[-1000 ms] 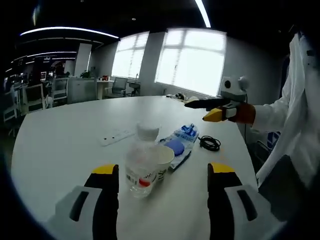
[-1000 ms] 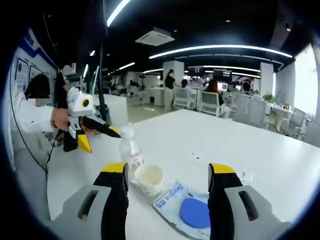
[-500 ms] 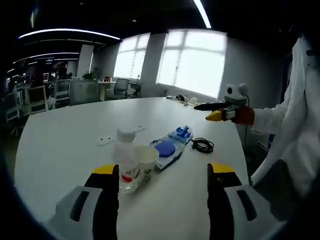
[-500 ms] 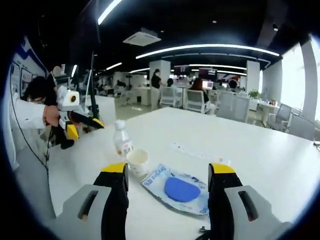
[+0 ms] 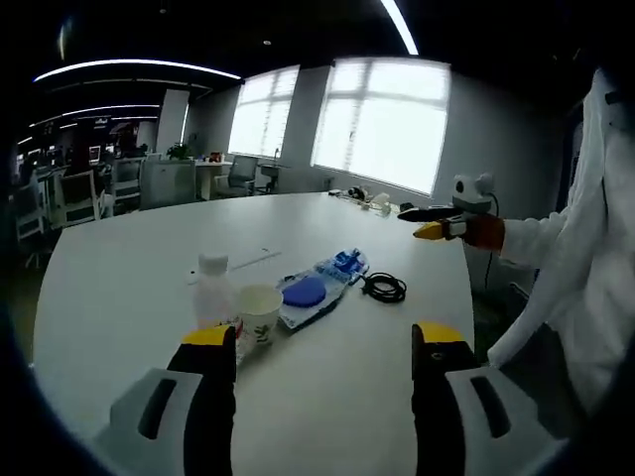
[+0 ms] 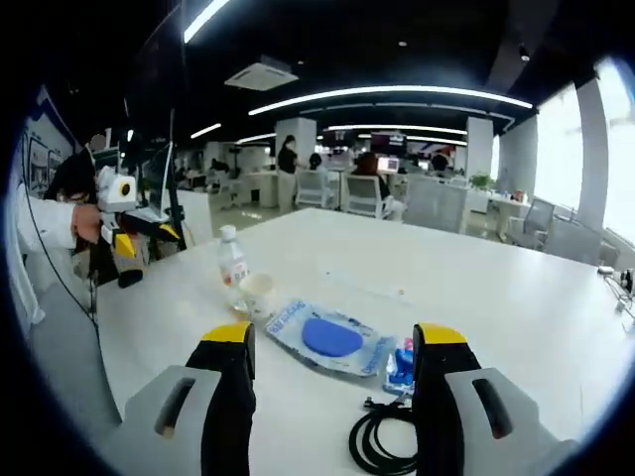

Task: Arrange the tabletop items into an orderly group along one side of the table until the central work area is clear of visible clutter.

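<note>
Lying flat on the white desk (image 5: pixel 119 268), blue-and-clear packet (image 5: pixel 316 288) with a blue disc inside; long axis runs from the paper cup (image 5: pixel 258 313) toward the black cable coil (image 5: pixel 383 288), printed end nearest the coil. Same packet (image 6: pixel 332 340) in right gripper view, long axis slanting from cup (image 6: pixel 258 295) toward coil (image 6: pixel 385 439), with the blue printed end closest to the coil. Cup upright, mouth up, touching or just beside the clear water bottle (image 5: pixel 210 296). Bottle upright, white cap on top, red-marked label; seen too in right gripper view (image 6: pixel 232 266), on the far side of the cup. Flat white strip (image 5: pixel 238 264) beyond the packet, lying lengthwise on the desk, kind unclear. Small objects near the far desk edge by the windows, too small to tell.

Left claw (image 5: pixel 322 342) jaws wide apart, holding nothing, low over the near desk edge, bottle and cup by its left jaw. Right claw (image 6: pixel 332 342) jaws wide apart, holding nothing, packet between and beyond them, coil just ahead. Right claw also visible in left gripper view (image 5: pixel 430 222), held by an orange-gloved hand (image 5: pixel 484 230) with white sleeve, above the desk's far right edge. Left claw in right gripper view (image 6: pixel 139 238), off the desk's left edge.
</note>
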The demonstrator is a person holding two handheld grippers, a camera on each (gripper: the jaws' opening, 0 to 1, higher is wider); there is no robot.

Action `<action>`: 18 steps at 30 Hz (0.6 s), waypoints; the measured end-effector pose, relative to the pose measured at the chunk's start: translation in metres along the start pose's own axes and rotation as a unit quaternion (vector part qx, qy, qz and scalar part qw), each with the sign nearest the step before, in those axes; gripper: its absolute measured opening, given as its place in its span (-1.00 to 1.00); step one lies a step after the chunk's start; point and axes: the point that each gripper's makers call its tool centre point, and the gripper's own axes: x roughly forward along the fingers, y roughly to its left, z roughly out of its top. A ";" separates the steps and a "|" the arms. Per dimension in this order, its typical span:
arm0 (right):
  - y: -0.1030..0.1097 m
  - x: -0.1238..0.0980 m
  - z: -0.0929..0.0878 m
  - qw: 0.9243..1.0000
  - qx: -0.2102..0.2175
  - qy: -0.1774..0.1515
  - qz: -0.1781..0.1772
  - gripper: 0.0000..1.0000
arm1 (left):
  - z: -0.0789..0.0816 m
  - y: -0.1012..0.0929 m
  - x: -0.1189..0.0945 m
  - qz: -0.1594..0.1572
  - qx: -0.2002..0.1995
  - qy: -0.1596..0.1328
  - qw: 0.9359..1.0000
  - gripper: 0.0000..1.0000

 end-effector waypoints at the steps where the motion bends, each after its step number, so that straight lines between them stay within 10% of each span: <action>1: -0.002 -0.006 -0.002 1.000 0.001 0.000 -0.003 0.25 | 0.000 -0.003 -0.001 0.001 -0.001 -0.001 1.000 0.47; 18: -0.006 -0.077 -0.060 0.998 0.038 0.041 -0.042 0.28 | -0.029 -0.050 -0.002 0.014 -0.014 0.005 1.000 0.57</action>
